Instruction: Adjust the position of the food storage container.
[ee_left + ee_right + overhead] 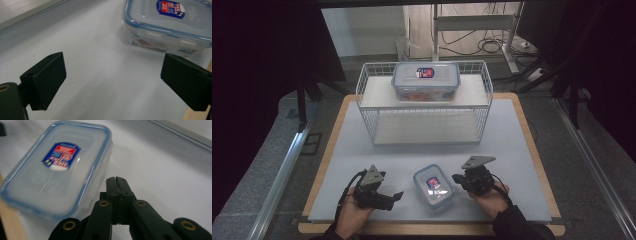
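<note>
Small lidded container (433, 186) near the front edge of the grey mat (362, 150), between both grippers, touching neither; long axis roughly front to back, far end tilted slightly left, red-and-blue label up. Left gripper (396, 196) just beside on the left, jaws spread wide, nothing between them, pointing right toward the container. Right gripper (455, 177) just beside on the right, jaws pressed together, empty, tip aimed left at the container's side. Farther back, white wire rack (367, 95) carrying a larger lidded container (426, 80) on its upper shelf, long axis left to right.
</note>
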The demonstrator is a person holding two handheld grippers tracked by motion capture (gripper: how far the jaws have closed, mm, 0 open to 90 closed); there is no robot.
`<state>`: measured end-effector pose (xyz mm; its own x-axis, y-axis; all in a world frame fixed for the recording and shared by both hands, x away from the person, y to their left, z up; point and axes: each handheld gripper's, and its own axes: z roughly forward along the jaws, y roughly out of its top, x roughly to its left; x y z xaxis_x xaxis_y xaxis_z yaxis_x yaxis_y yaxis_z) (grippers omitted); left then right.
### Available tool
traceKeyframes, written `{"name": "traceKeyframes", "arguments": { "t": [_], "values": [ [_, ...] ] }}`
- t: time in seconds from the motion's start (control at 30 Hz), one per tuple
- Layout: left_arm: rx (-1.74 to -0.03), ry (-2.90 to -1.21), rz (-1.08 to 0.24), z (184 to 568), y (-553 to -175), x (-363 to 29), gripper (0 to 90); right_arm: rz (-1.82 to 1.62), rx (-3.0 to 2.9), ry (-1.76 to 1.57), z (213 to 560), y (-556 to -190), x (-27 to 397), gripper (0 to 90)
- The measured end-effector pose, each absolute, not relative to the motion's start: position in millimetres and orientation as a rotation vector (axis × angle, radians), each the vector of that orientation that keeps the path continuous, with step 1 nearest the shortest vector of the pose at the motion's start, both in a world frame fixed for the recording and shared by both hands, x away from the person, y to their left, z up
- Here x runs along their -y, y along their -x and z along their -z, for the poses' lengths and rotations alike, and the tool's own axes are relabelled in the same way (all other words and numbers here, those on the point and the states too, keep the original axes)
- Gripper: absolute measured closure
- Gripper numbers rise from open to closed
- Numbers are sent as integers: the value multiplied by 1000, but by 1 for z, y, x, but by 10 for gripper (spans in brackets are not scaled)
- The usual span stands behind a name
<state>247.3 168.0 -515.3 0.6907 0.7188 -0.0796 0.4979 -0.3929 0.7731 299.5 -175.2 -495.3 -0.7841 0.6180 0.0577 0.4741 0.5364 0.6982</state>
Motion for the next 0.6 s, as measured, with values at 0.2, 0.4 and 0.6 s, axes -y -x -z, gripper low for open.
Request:
{"name": "traceKeyframes", "arguments": {
  "t": [0.2, 0.4, 0.6],
  "values": [
    [-955, -2068, -358, 516, -249, -174, 62, -1156, -2544, -942, 487, -278, 192, 897],
    [-973, -2057, -366, 516, -250, -179, 63, -1150, -2594, -934, 495, -253, 193, 896],
    [-988, -2045, -369, 518, -252, -181, 64, -1117, -2697, -907, 507, -243, 180, 896]
  ]
}}
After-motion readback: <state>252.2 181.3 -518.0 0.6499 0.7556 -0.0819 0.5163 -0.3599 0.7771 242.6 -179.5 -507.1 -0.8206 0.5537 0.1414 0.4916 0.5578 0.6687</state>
